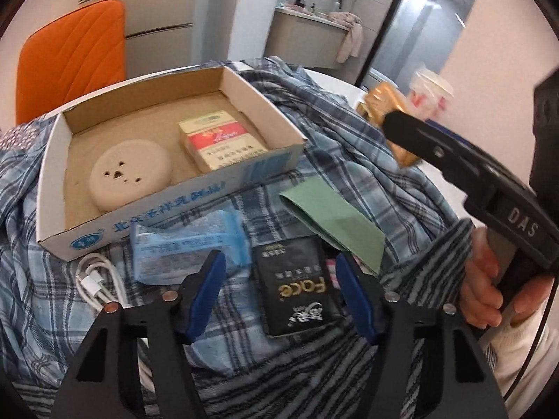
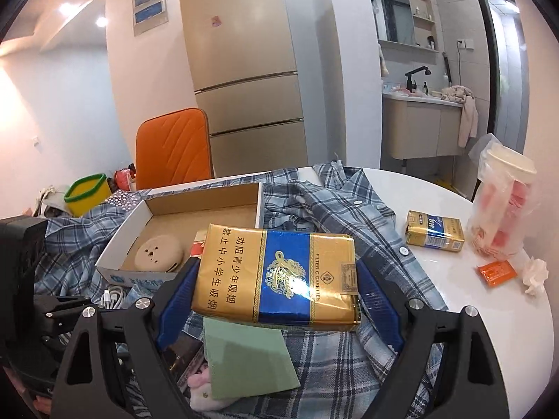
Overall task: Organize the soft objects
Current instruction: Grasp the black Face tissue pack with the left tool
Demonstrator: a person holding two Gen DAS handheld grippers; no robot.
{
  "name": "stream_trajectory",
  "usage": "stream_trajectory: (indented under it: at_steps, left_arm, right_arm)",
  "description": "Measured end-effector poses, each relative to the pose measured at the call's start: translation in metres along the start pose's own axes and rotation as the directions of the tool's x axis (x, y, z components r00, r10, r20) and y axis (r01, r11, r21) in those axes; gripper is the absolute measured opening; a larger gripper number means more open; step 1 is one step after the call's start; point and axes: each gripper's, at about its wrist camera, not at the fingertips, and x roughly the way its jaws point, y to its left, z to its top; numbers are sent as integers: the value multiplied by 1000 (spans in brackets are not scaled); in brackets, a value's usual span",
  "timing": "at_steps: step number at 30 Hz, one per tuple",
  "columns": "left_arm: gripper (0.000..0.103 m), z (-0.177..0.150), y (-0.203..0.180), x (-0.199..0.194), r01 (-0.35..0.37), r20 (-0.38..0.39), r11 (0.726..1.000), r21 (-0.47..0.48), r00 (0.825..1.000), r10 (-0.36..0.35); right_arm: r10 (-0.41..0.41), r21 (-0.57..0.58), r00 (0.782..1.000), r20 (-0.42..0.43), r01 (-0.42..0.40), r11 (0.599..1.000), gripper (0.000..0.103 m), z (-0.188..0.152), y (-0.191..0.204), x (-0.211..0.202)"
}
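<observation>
White table [image 2: 436,279] under plaid shirt [image 2: 349,209] | fridge [image 2: 244,52] behind | right gripper [image 2: 276,293] clamps gold pack [image 2: 276,276] | left gripper [image 1: 279,289] parted, empty

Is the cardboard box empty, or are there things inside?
Not empty: the cardboard box holds a round beige pad and a red-and-white pack.

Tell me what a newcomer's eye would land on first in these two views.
First the gold and blue cigarette pack, clamped between the pads of the right hand-held gripper and held above the plaid shirt. Next the open cardboard box on that shirt, holding a round beige disc and a red and white pack. The left hand-held gripper hangs over a black packet without gripping it.
</observation>
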Motion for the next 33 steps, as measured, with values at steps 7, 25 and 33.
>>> stream_trajectory:
  at_steps: [7, 25, 33]
  left_arm:
    - [45, -4, -10, 13, -35, -52, 998, 50, 998, 38]
    - [53, -7, -20, 23, -72, -99, 990, 122, 991, 84]
    - [45, -9, -19, 2, -47, 14, 993, 111, 999, 45]
  right_arm:
    - [2, -10, 1000, 1, -2, 1000, 89, -2, 2, -2]
    - [2, -38, 1000, -10, -2, 999, 89, -5, 7, 2]
    - [-3, -43, 1000, 26, 4, 999, 89, -5, 7, -6]
